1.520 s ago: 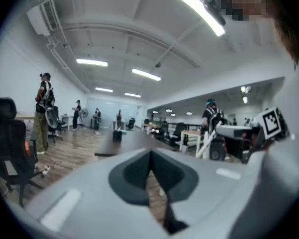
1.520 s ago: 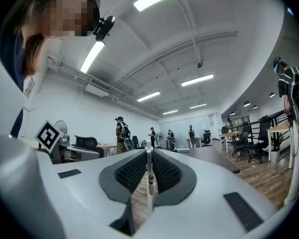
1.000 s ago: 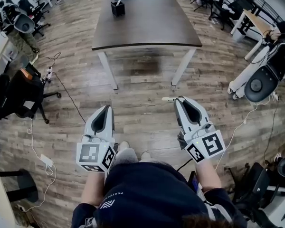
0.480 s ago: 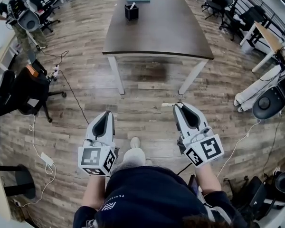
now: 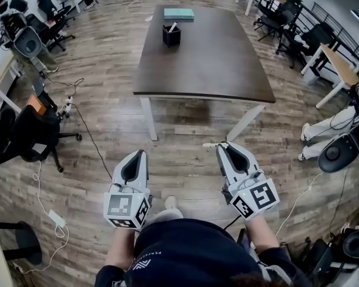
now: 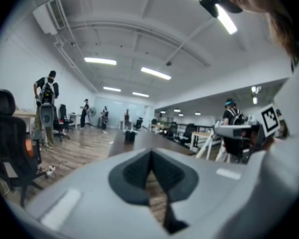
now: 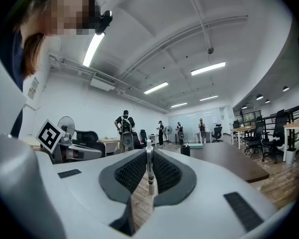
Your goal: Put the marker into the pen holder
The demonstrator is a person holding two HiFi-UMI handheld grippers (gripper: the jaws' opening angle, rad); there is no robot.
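Marker is clamped between the fingers of your right gripper, with its white barrel crosswise to them. In the head view its end pokes out to the left of the fingertips. Your left gripper has its fingers pressed together at the tips with nothing between them.

Both grippers hang low over the wood floor in the lower middle of the head view, side by side and well apart from the desk. A stretch of open floor lies between them and the desk's near edge, where two white legs angle down.

The black pen holder stands toward the far end of the dark desk top, in the upper middle of the frame. It is just in front of a flat teal box and has a white thing sticking out of it. The desk surface from the near edge up to the holder is open.

At the left of the frame, an office chair and a trailing cable take up floor. More chairs and desks crowd the right edge.
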